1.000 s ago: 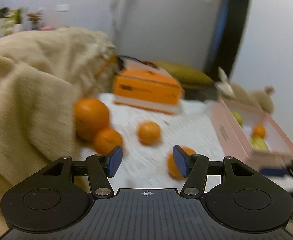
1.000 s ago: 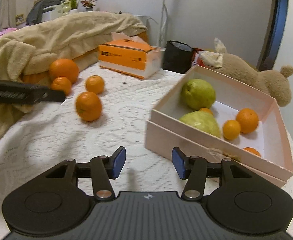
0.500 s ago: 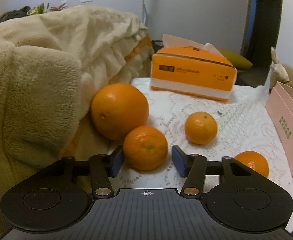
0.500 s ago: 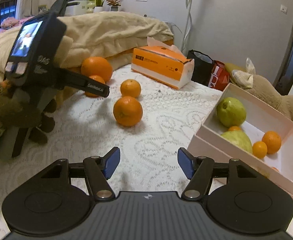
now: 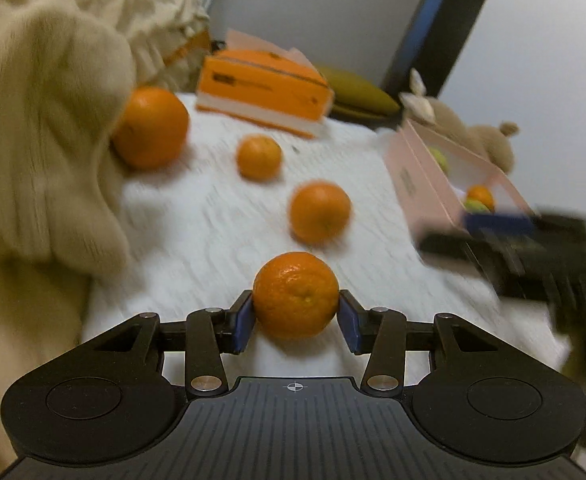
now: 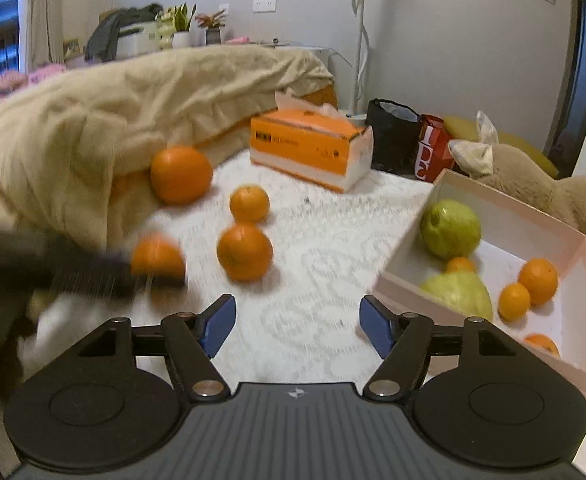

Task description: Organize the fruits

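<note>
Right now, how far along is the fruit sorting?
Partly done. The pink box already holds two green fruits and several small oranges. In hand: the left hand-held gripper is shut on a mandarin. The right hand-held gripper is open and empty. Left: the large orange and two smaller ones on the white cloth.

A home bedroom: a bed with a white lace cover and a rumpled beige blanket fills the middle of the frame, a plush toy lies at right, and potted plants stand at upper left beside wall sockets.
</note>
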A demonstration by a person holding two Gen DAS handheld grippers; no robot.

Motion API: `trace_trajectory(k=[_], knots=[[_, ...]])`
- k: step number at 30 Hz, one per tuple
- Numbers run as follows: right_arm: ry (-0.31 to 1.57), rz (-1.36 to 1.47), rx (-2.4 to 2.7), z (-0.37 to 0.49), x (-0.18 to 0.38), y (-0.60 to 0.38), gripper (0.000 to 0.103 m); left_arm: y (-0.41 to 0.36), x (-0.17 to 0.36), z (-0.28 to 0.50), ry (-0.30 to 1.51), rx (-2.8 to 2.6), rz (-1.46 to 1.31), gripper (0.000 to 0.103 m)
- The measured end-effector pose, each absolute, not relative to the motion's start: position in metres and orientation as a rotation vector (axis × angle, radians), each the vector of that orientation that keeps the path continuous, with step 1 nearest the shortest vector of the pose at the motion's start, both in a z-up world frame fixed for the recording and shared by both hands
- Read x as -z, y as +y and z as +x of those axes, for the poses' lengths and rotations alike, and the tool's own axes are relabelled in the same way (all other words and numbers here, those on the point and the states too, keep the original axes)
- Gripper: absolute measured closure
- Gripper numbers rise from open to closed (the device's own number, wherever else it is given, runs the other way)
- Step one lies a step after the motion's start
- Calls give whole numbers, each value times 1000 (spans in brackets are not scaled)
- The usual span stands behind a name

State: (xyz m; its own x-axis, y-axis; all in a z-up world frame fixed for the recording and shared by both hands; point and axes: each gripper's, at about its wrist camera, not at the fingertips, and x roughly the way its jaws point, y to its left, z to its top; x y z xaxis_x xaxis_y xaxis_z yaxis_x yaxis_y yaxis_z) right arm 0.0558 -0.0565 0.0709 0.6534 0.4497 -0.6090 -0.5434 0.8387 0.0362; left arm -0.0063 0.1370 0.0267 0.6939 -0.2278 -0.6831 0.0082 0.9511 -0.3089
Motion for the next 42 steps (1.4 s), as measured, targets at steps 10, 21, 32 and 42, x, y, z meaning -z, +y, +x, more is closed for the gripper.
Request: trace_trajectory(k=[10, 21, 32, 42], knots=[[771, -181, -596, 106, -61, 3, 31, 123, -23, -16, 780, 159, -239, 53], [831, -273, -616, 116, -40, 32, 56, 124, -22, -17, 774, 169, -247, 53], [736, -231, -596, 59, -63, -43, 57, 124, -22, -18, 770, 164, -238, 53], [727, -222, -397, 32, -33, -109, 56, 102, -32, -13, 726, 230, -198, 53]])
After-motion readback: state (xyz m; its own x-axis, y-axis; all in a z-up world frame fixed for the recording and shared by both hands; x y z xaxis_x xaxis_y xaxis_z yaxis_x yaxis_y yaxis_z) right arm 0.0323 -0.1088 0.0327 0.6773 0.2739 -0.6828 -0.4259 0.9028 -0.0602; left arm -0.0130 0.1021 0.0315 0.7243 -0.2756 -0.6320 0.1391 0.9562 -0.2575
